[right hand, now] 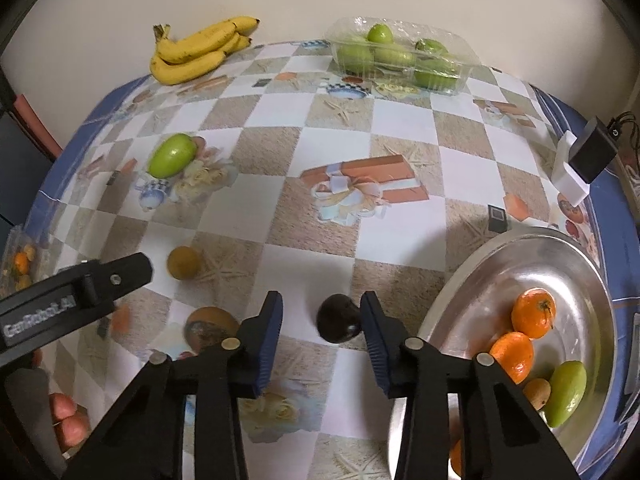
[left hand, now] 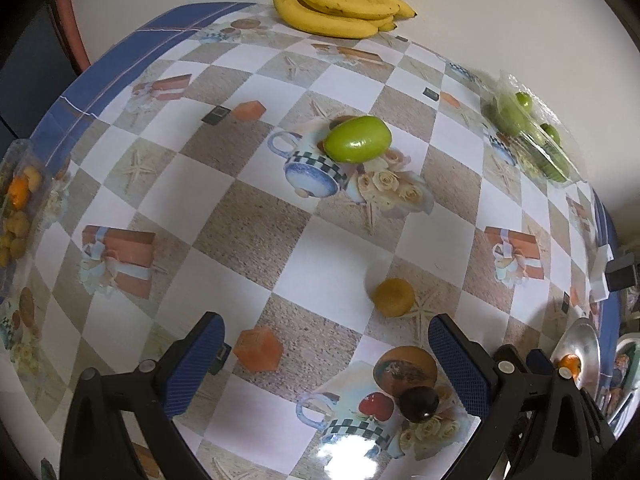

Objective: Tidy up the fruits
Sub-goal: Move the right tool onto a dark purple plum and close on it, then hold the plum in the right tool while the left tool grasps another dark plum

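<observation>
At the lower centre of the right wrist view, the right tool (right hand: pixel 322 322) flanks a dark fruit (right hand: pixel 338 322), contact unclear, while the left tool (left hand: pixel 326 346) stands spread and the metal bowl (right hand: pixel 516 252) is cut off.

A home dining spot — patterned oilcloth table (right hand: pixel 340 128) against a plain wall, bananas (right hand: pixel 200 50) lying loose

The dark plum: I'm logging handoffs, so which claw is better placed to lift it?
Right. The right claw already brackets the dark plum, one pad touching. The left claw hangs open above, farther off.
</observation>
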Action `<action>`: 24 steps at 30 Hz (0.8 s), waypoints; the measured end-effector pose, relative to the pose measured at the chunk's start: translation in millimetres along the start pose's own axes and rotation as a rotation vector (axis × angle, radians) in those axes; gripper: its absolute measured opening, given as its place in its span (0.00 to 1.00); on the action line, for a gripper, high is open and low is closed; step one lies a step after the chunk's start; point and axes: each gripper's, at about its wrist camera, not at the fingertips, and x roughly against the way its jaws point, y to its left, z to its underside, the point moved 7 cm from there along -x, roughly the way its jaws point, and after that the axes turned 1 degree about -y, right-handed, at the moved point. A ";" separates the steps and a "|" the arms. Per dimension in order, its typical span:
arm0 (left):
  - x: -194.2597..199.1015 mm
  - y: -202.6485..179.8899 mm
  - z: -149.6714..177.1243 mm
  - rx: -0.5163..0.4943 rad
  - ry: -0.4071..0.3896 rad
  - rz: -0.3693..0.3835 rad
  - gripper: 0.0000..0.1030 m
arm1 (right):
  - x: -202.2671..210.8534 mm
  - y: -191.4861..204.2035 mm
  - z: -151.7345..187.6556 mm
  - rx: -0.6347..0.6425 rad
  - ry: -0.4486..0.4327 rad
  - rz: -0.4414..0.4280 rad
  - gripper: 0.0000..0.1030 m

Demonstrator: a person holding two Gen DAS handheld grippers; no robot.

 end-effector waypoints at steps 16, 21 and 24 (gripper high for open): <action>2.1 -14.4 -1.4 -0.049 -0.025 0.032 1.00 | -20.0 -4.9 3.9 0.005 0.049 0.051 0.30; 4.7 -17.7 -3.2 -0.056 -0.036 0.048 1.00 | -15.6 -4.8 4.1 -0.004 0.046 0.042 0.29; 5.1 -19.9 -2.0 -0.056 -0.030 0.065 1.00 | -5.1 -7.1 1.9 -0.030 0.025 0.022 0.29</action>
